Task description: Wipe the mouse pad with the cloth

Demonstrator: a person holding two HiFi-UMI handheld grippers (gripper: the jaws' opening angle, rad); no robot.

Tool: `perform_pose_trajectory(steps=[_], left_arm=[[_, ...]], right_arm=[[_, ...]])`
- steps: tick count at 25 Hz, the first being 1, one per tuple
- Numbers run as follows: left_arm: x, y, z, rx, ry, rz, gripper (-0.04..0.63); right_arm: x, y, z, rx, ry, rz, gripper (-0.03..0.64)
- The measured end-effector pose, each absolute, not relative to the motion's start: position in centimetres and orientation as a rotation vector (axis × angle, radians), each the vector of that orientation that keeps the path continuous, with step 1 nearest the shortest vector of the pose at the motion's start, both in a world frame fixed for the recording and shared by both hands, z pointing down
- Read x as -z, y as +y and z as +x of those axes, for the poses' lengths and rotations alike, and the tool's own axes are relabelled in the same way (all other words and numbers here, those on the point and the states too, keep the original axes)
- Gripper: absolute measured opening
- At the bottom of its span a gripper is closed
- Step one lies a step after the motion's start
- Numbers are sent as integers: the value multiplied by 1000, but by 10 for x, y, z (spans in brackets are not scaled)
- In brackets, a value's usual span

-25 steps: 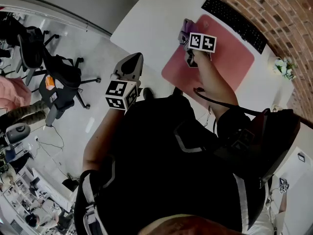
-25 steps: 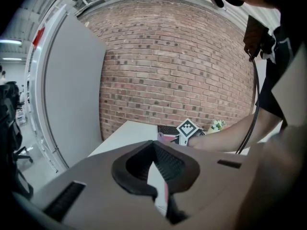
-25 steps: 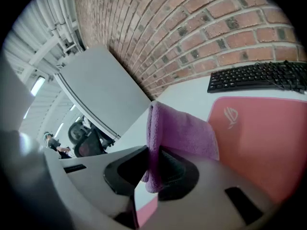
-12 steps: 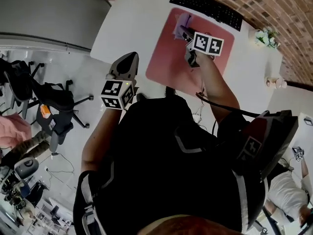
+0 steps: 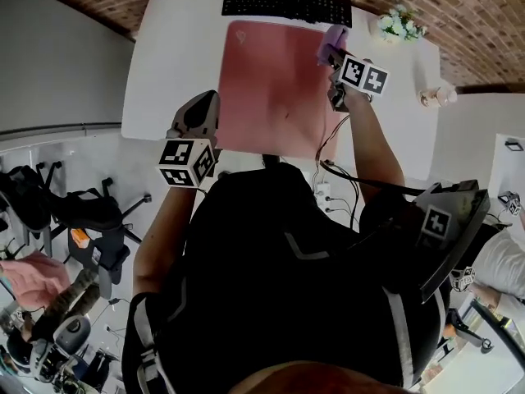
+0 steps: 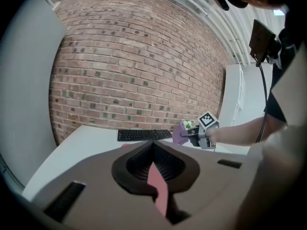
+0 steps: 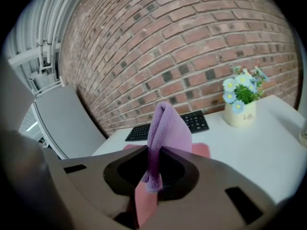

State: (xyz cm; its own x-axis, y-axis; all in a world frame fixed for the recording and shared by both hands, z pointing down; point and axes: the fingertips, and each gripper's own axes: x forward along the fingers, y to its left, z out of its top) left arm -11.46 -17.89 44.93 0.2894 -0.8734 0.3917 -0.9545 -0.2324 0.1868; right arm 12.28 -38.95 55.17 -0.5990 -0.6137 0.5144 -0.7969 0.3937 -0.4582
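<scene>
- Starting at the right gripper [image 7: 152, 174], its two jaws were found clamped together on a purple cloth [image 7: 165, 138]. One fold was pinched between them, and the rest stood up past the tips.
- In the head view, the cloth [image 5: 334, 41] was located over the far right corner of the pink mouse pad [image 5: 271, 89]. Contact between cloth and pad could not be determined.
- The right gripper [image 5: 335, 56] was held out at the end of an extended forearm.
- The left gripper [image 6: 153, 145] was observed with its jaws brought together at the tips and nothing held between them. Only a sliver of pink pad was seen through the slot behind them.
- The left gripper [image 5: 201, 117] was positioned at the near left corner of the pad, well apart from the cloth.
- A black keyboard [image 5: 287, 5] was laid along the far edge of the pad on the white table [image 5: 172, 64].
- A small pot of flowers [image 7: 242, 107] was placed on the table to the right of the keyboard, near the cloth.
- A brick wall [image 6: 134, 71] was seen behind the table.
</scene>
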Motion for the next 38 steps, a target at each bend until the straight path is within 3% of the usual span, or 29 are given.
perform_pose_trajectory(steps=[6, 12, 19, 38], left_arm=[[-454, -192, -99, -306, -1611, 2184, 3], [-460, -196, -95, -333, -1615, 2170, 3], [-465, -193, -109, -338, -1658, 2111, 2], [-458, -167, -144, -303, -1782, 2005, 2]], right_arm=[[-574, -414, 202, -1003, -2242, 1464, 55], [-606, -426, 235, -876, -2086, 1470, 55], [-637, -433, 198, -761, -2049, 1287, 55], [-655, -426, 95, -858, -2131, 1093, 55]])
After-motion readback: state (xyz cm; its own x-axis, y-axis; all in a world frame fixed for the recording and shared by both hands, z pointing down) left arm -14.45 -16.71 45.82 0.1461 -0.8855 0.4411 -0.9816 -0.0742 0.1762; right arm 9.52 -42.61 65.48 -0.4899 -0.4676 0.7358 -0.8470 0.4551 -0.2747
